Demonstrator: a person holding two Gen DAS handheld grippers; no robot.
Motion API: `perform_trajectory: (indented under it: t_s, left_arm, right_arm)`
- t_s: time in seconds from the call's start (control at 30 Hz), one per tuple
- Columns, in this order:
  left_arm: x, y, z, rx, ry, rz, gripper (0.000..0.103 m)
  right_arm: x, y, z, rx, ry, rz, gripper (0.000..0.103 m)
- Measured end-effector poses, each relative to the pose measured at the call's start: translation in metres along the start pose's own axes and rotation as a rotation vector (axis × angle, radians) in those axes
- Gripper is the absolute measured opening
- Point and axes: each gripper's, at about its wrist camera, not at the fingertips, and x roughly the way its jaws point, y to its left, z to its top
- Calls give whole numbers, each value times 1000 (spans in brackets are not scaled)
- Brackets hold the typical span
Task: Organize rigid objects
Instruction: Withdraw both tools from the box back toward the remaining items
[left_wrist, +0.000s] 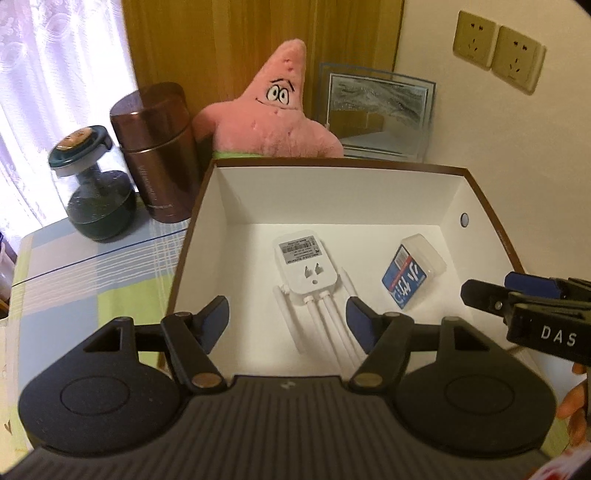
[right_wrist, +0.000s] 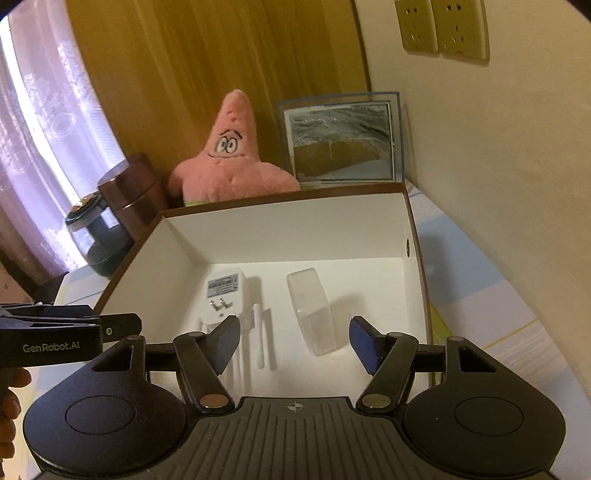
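An open box (left_wrist: 207, 206) with white inside and a brown rim stands on the table; it also shows in the right wrist view (right_wrist: 369, 229). Inside lie a white plug-in device with antennas (left_wrist: 304, 264) (right_wrist: 221, 293) and a clear plastic case with a blue label (left_wrist: 413, 271) (right_wrist: 310, 310). My left gripper (left_wrist: 288, 319) is open and empty above the box's near edge. My right gripper (right_wrist: 295, 341) is open and empty, hovering over the plastic case. Each gripper shows at the side of the other's view, the right gripper (left_wrist: 517, 299) and the left gripper (right_wrist: 110, 326).
Behind the box sit a pink starfish plush (left_wrist: 273, 110), a brown metal canister (left_wrist: 155, 151), a glass jar with a dark lid (left_wrist: 96, 188) and a framed picture (left_wrist: 380, 110) against the wall. Wall sockets (left_wrist: 498, 50) are at upper right. The table has a checked cloth (left_wrist: 92, 280).
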Motion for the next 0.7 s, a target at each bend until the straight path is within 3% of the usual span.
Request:
perform_trajectory:
  t_s: [0.7]
  left_arm:
    - [-101,29,-97,-63,-7,17,67]
  right_arm:
    - [-73,33,-63,-76,59,64,63]
